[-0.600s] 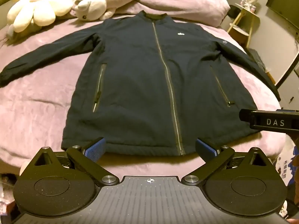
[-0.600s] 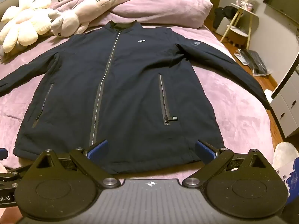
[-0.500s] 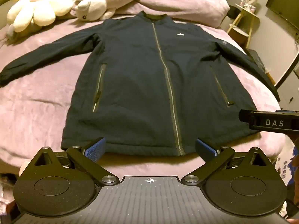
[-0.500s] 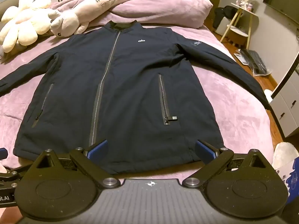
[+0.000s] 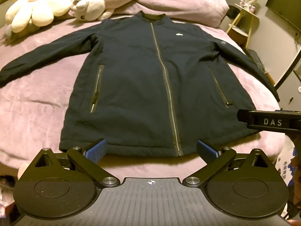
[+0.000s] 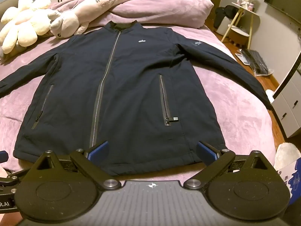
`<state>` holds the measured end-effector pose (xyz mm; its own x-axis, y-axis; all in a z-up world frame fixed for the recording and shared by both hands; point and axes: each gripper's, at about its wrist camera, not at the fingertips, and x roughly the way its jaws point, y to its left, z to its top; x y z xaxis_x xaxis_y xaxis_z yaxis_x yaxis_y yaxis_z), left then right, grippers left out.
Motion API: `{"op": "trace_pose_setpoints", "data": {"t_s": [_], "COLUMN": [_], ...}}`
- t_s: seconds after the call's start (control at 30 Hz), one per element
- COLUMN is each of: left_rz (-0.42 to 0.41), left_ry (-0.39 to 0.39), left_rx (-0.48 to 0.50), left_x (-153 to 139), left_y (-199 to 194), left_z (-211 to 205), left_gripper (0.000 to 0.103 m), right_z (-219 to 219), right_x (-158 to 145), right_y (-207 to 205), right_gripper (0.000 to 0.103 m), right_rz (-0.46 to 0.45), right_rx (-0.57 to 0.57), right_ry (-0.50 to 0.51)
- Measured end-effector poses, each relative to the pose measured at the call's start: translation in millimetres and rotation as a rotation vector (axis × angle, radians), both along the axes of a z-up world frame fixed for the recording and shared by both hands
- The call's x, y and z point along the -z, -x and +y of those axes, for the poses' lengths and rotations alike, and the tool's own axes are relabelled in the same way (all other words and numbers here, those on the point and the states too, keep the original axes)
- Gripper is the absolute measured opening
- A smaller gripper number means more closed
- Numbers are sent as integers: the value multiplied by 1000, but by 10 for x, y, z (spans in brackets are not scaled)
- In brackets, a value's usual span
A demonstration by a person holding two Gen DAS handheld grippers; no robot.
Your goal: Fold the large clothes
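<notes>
Navy zip jacket (image 5: 146, 86) spread flat, front up, on the pink bedspread (image 5: 37, 101), collar far and hem nearest, long axis running straight away from both tools. Left gripper (image 5: 151, 149) and right gripper (image 6: 152, 150) both with jaws spread wide, empty, just short of the hem. Sleeves splayed outward; right sleeve (image 6: 235, 69) reaching the bed edge, plush toys (image 6: 24, 32) crowding beyond the collar.

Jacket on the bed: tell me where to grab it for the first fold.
Pinch the jacket at the cuff of its right sleeve, coming from the bed's outer edge. That sleeve lies stretched flat and clear of the body, so the right tongs, open now, could carry it across the chest.
</notes>
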<state>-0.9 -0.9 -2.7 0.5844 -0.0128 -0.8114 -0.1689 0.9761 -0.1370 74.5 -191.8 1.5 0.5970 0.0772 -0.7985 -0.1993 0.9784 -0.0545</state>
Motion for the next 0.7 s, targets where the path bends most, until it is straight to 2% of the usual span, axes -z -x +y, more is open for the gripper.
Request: {"op": "trace_pose_setpoints", "data": {"t_s": [0.7], "left_rz": [12], "left_ry": [16], "left_rx": [-1], "left_x": [27], "left_y": [10], "left_z": [6], "left_gripper": [103], "right_z": [1], "right_x": [-5], "right_y": [7], "right_gripper": [99], "right_rz": [1], "right_rx": [4], "right_ry": [-3]}}
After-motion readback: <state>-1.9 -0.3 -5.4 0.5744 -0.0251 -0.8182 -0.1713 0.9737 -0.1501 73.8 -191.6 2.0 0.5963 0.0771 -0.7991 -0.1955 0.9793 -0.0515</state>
